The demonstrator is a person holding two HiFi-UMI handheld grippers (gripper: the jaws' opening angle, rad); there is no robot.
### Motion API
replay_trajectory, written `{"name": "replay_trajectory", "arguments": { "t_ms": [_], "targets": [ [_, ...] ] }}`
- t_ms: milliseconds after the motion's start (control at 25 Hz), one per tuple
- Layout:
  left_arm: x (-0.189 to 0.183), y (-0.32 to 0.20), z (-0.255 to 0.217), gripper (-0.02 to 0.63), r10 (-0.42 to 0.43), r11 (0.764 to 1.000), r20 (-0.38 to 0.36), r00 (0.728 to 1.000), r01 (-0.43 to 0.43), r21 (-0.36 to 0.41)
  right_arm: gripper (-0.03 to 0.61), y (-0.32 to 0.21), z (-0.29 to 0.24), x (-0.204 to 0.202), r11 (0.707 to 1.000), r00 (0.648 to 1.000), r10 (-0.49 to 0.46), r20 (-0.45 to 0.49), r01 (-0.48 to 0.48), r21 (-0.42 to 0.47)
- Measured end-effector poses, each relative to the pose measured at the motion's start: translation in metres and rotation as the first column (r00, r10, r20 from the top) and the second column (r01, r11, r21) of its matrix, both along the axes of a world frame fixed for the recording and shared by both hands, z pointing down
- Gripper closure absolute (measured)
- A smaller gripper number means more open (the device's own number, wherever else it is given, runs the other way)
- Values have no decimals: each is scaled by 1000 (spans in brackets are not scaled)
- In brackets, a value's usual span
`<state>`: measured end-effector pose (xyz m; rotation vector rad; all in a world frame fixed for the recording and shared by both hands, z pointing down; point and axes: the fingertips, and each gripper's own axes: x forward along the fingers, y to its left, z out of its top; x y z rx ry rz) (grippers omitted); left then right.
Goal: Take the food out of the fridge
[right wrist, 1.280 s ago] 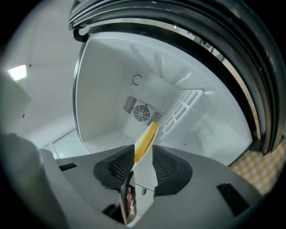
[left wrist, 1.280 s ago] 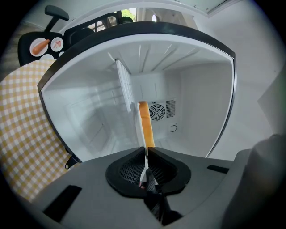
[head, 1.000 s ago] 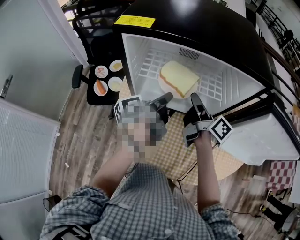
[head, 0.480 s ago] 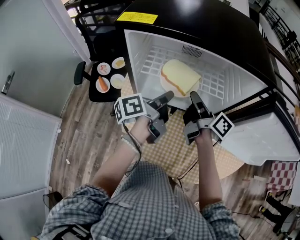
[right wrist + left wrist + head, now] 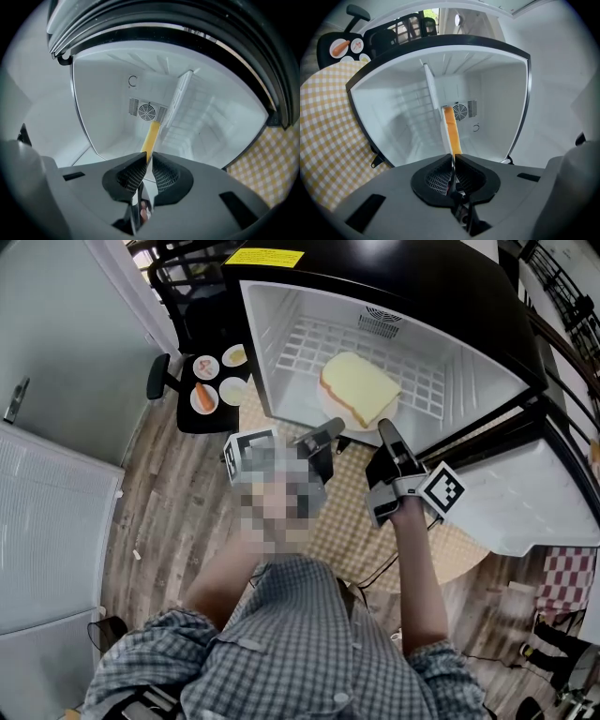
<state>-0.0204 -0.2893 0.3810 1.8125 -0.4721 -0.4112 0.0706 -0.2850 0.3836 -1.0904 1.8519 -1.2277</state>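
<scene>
A thick slice of yellow bread (image 5: 358, 388) lies on a white plate (image 5: 360, 427) on the wire shelf (image 5: 309, 348) of the open fridge. My left gripper (image 5: 328, 427) reaches the plate's near left rim, and my right gripper (image 5: 386, 429) reaches its near right rim. In the left gripper view the jaws (image 5: 453, 157) are shut on the thin plate (image 5: 443, 133), with the bread (image 5: 451, 129) seen edge-on beyond them. In the right gripper view the jaws (image 5: 147, 157) likewise pinch the rim, and the bread (image 5: 151, 136) runs away toward the fan grille.
The black fridge (image 5: 394, 277) stands open, its door (image 5: 525, 502) swung out to the right. A yellow checked cloth (image 5: 352, 512) lies below the opening. A black stool (image 5: 187, 413) at the left carries small plates, one with a carrot (image 5: 202, 396). A white cabinet (image 5: 47, 521) stands far left.
Both grippers stay at the plate's near rim, and the plate has not visibly moved on the shelf. Only the head view has shifted slightly.
</scene>
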Motion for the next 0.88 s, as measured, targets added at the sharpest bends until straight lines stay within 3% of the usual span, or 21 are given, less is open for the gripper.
{"name": "replay_trajectory", "arguments": {
  "t_ms": [360,880],
  "targets": [
    [6,44,-13,586,41,998,-80,996,-37,56,541,44,-6,-3,998,998,-58,-35,58,0],
    [8,92,12,588,58,998,-79,995,-56,24,541,89,21,-2,993,991,-112,-66,110,-38]
  ]
}}
